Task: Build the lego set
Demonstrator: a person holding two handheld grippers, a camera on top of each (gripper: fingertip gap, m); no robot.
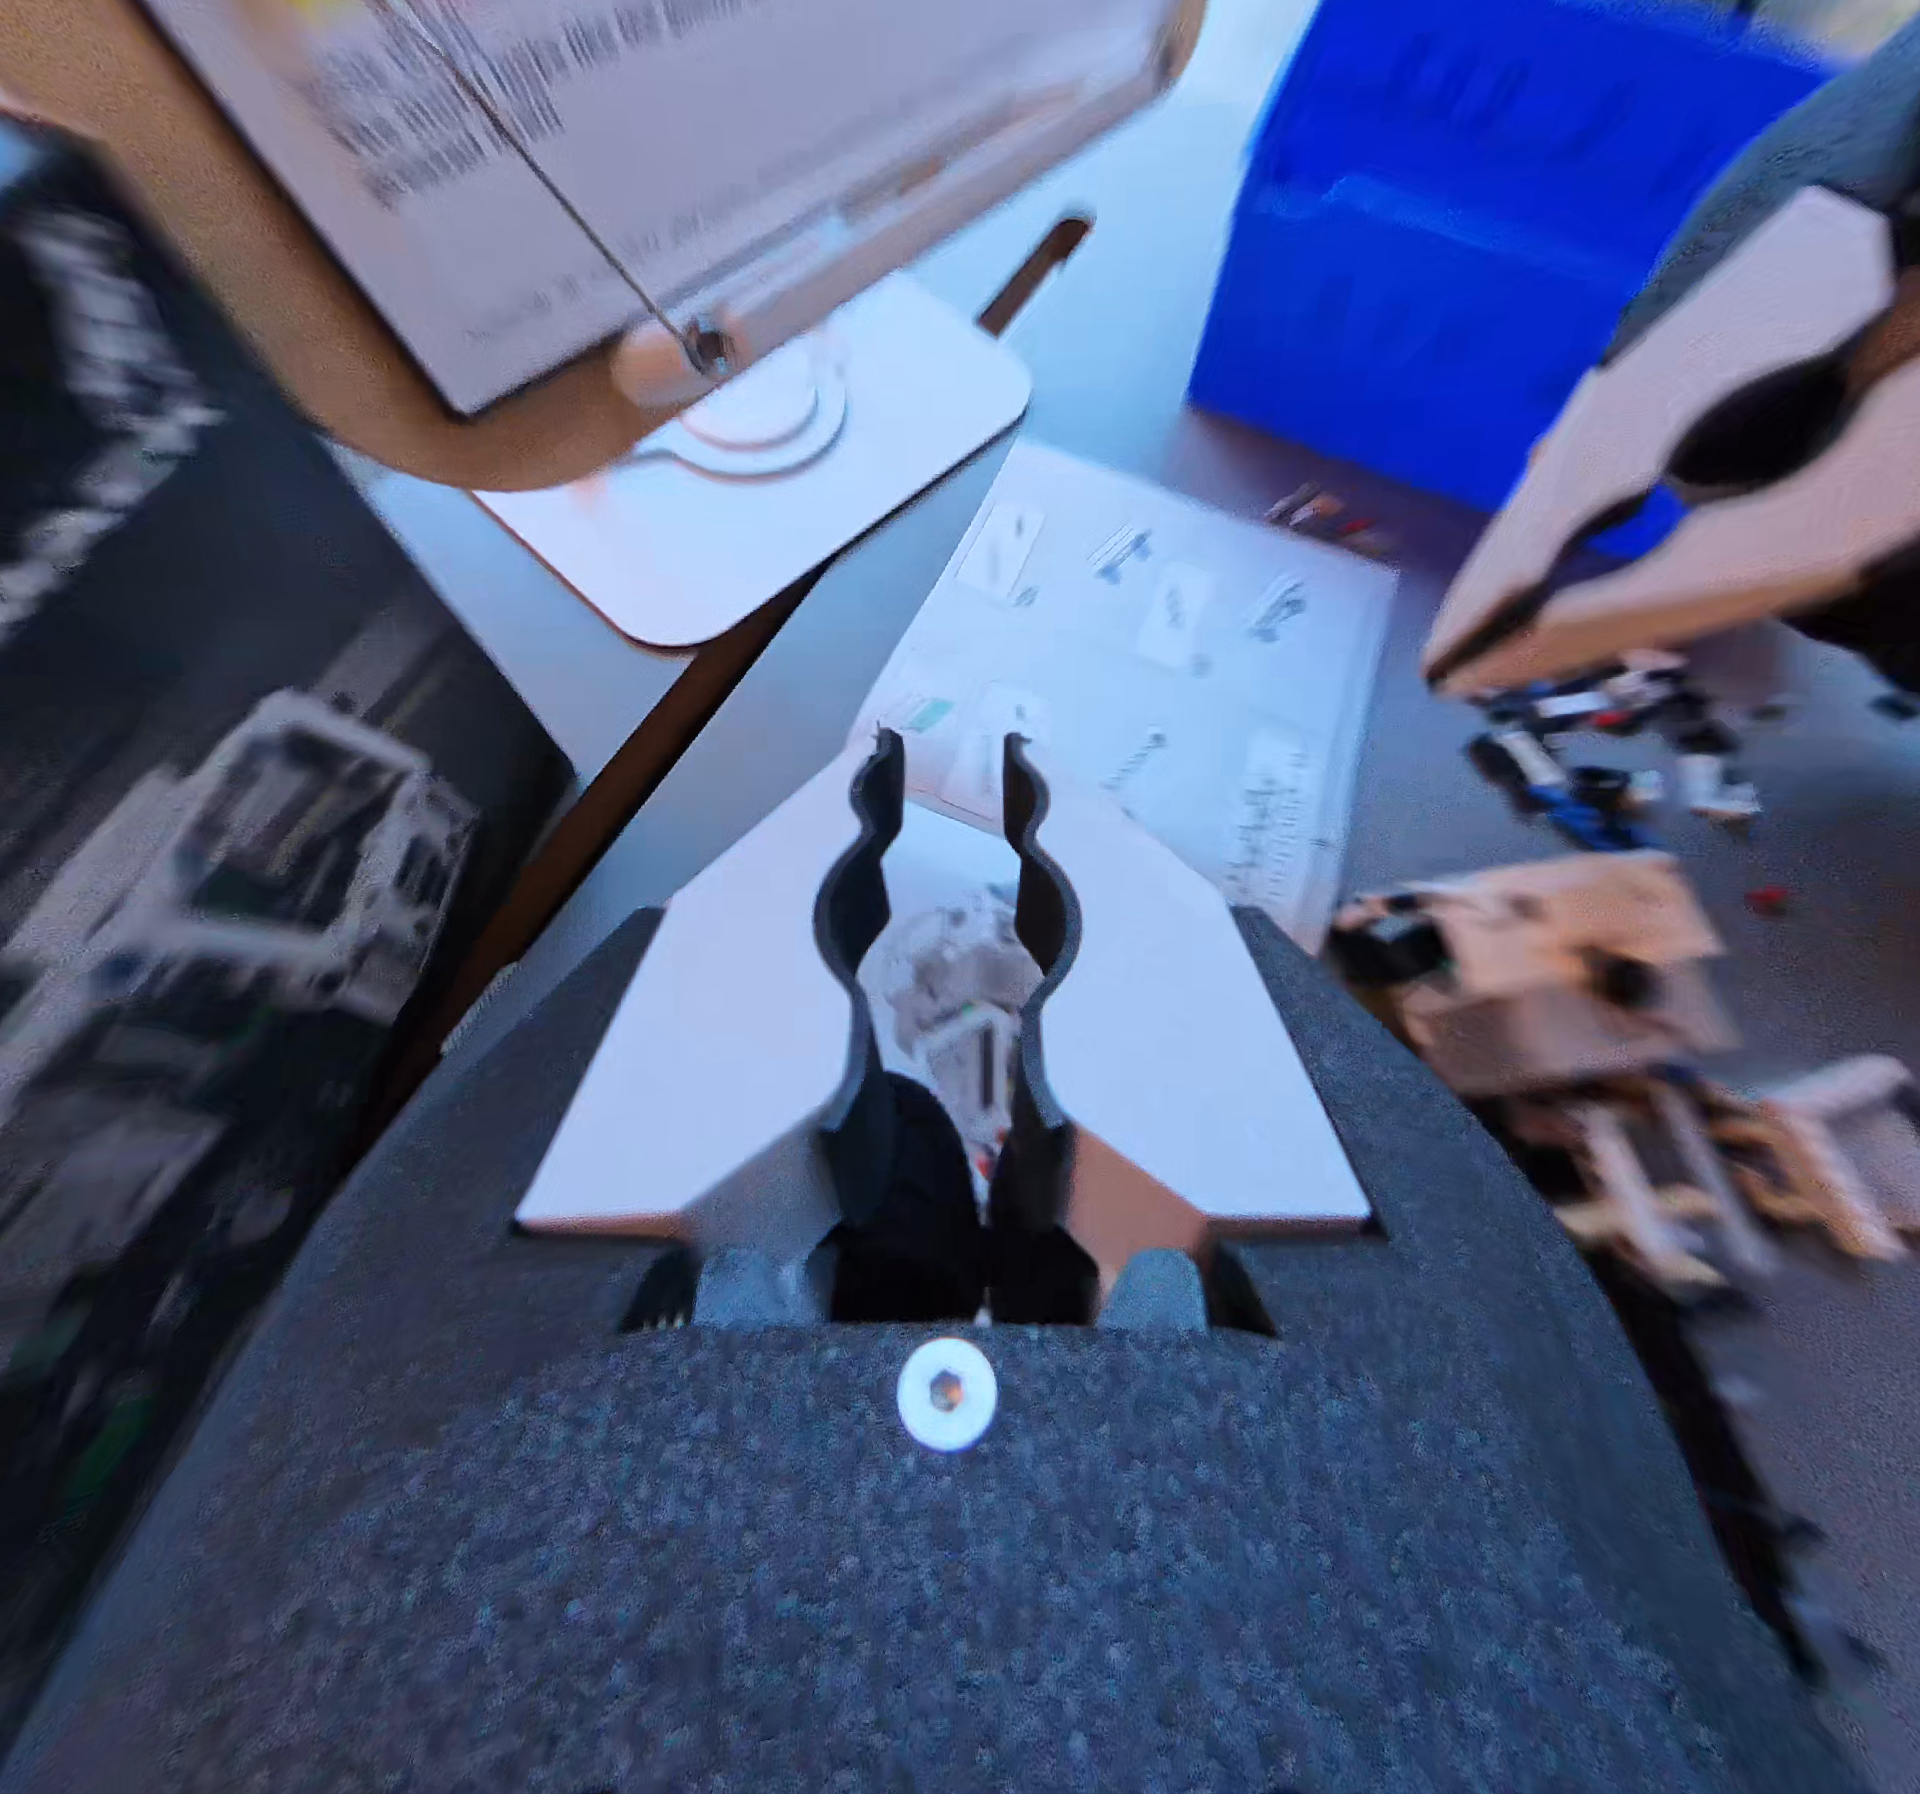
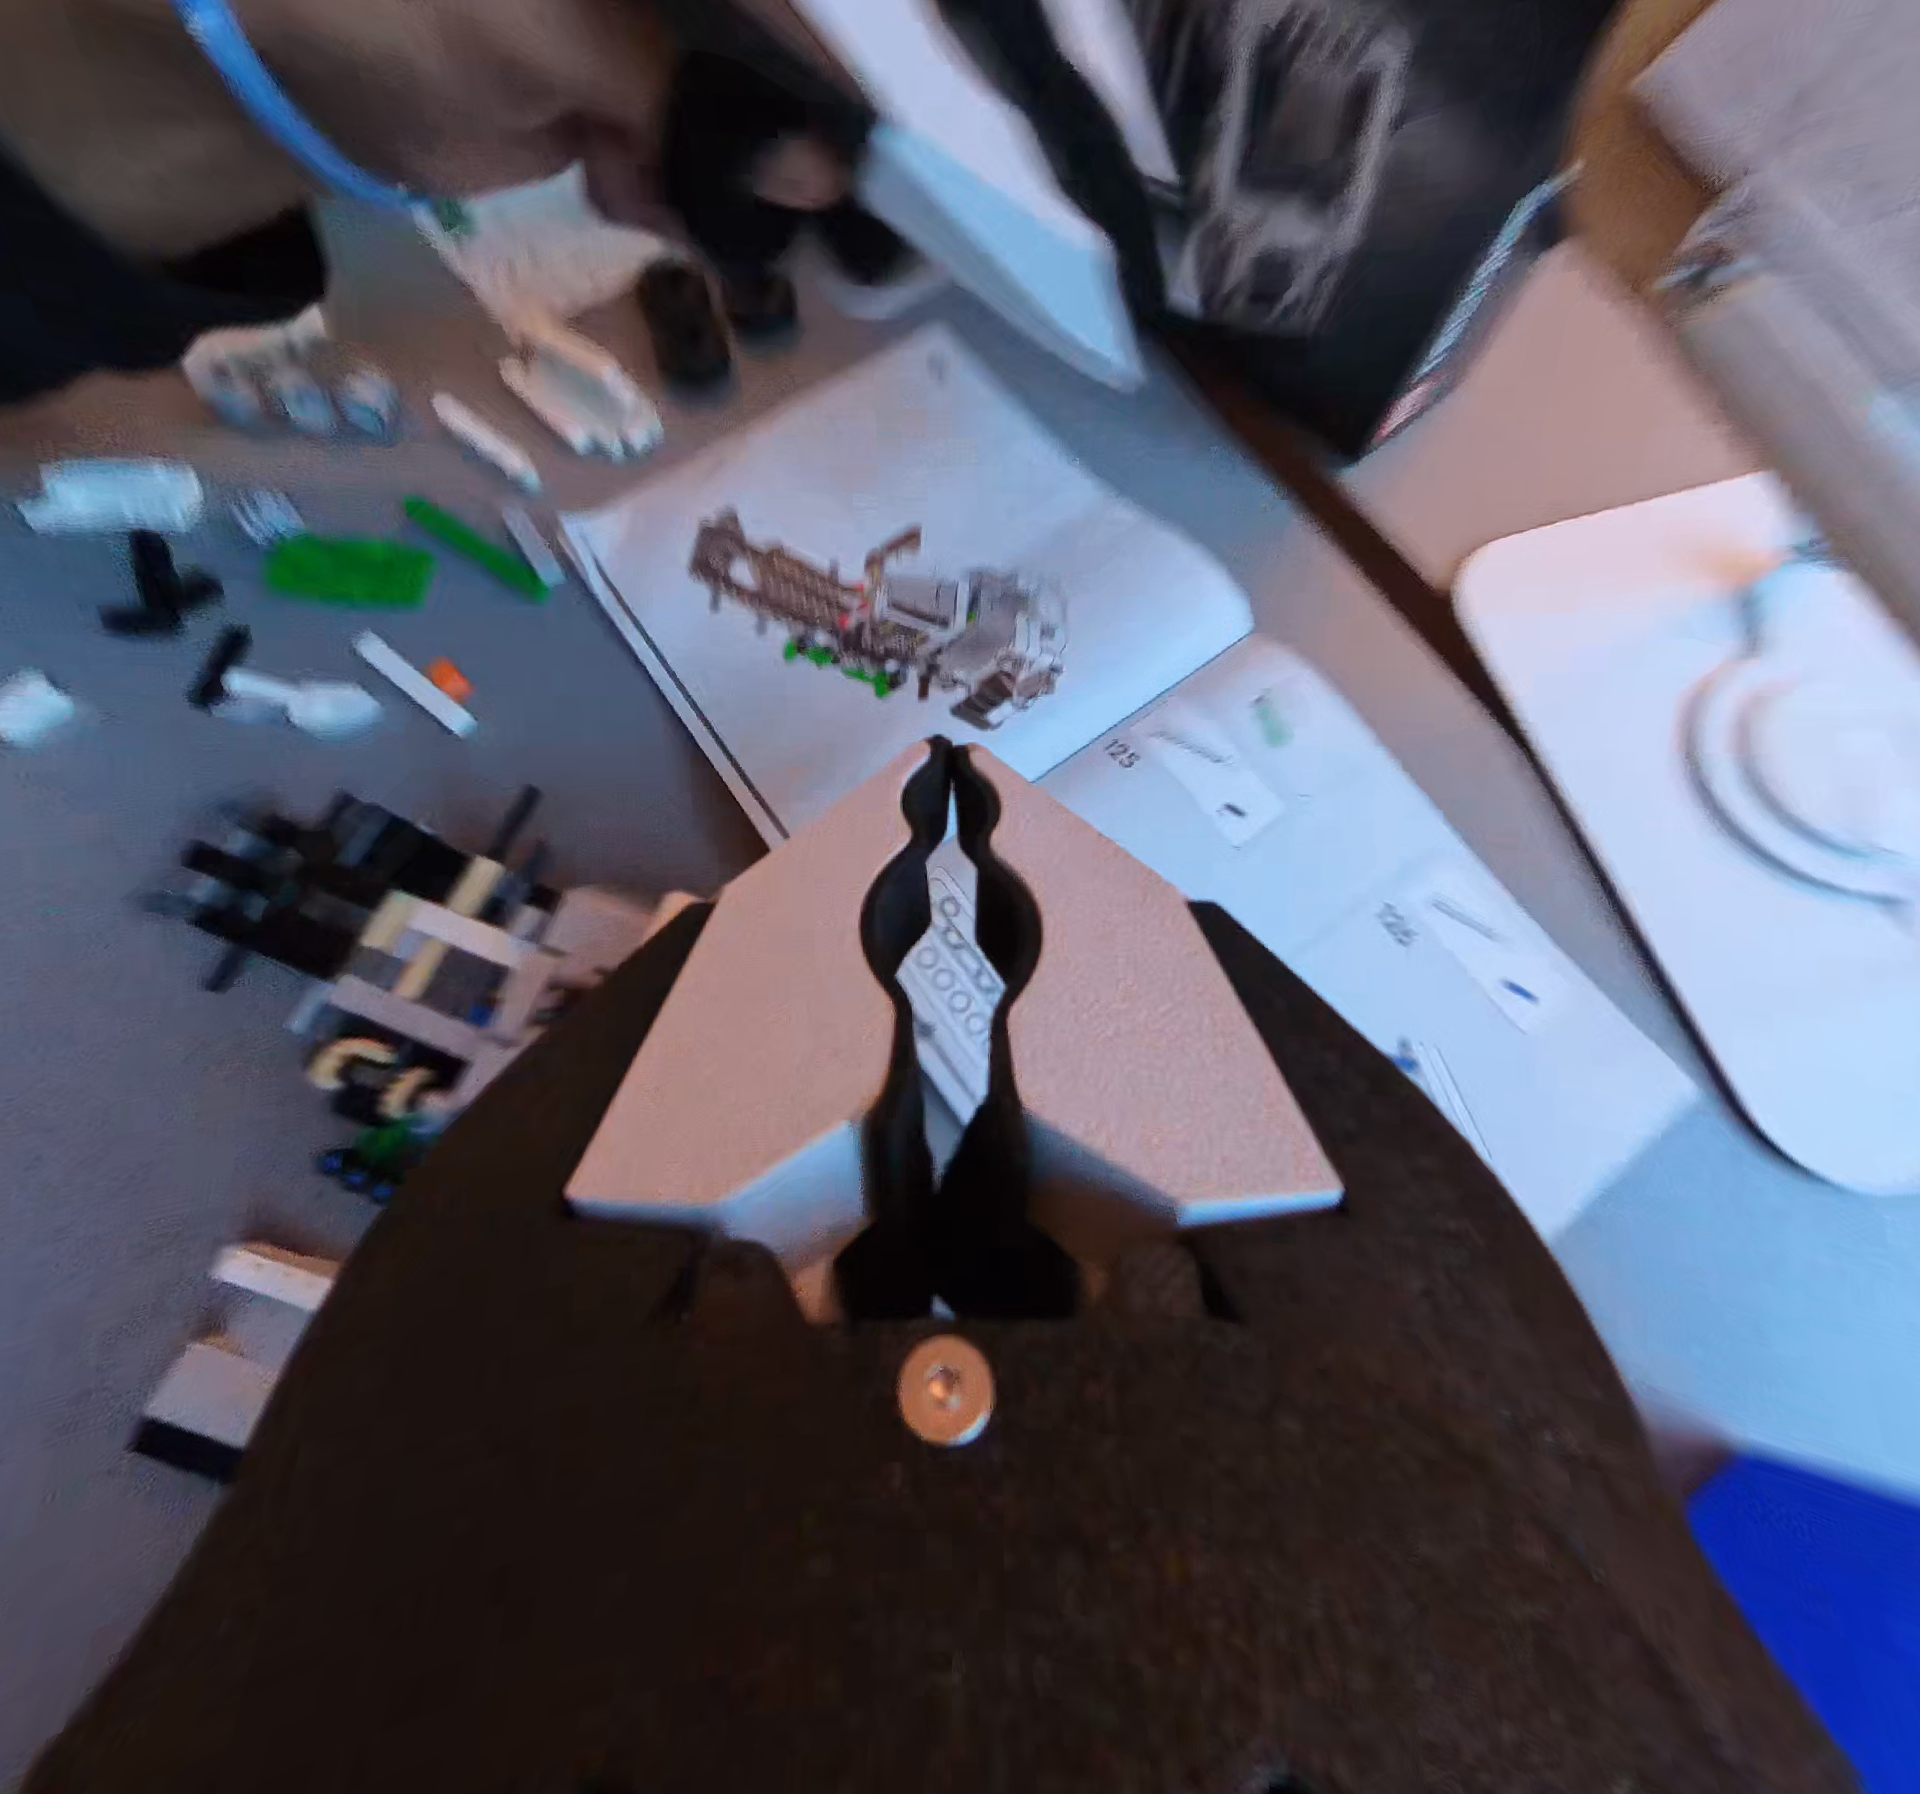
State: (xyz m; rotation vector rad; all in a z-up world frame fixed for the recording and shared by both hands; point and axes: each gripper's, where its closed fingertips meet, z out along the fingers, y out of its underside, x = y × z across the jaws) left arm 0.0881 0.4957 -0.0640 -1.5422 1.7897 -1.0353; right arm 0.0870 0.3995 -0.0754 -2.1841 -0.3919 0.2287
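Partly built lego model (image 2: pixel 416 965) on the grey bench (image 2: pixel 125 1173), at the near left of the right wrist view; loose pieces lie beyond it, among them a green plate (image 2: pixel 348 570), a white bar (image 2: pixel 416 682) and black pins. The open instruction booklet (image 2: pixel 904 539), its page showing a truck, lies just right of the pieces. Right claw (image 2: pixel 953 757): tips touching, nothing visibly gripped, hanging over the booklet. Left claw (image 1: pixel 951 736): jaws parted and empty, also above the booklet (image 1: pixel 1143 622), with the model (image 1: pixel 1527 955) well to its right. A blue bin (image 1: pixel 1455 217) and a stand's white base (image 1: pixel 790 497) sit behind. Both views are motion-blurred. Judged step: consulting the page between placements. The next move probably calls for opening the right claw and picking out the piece the page shows.
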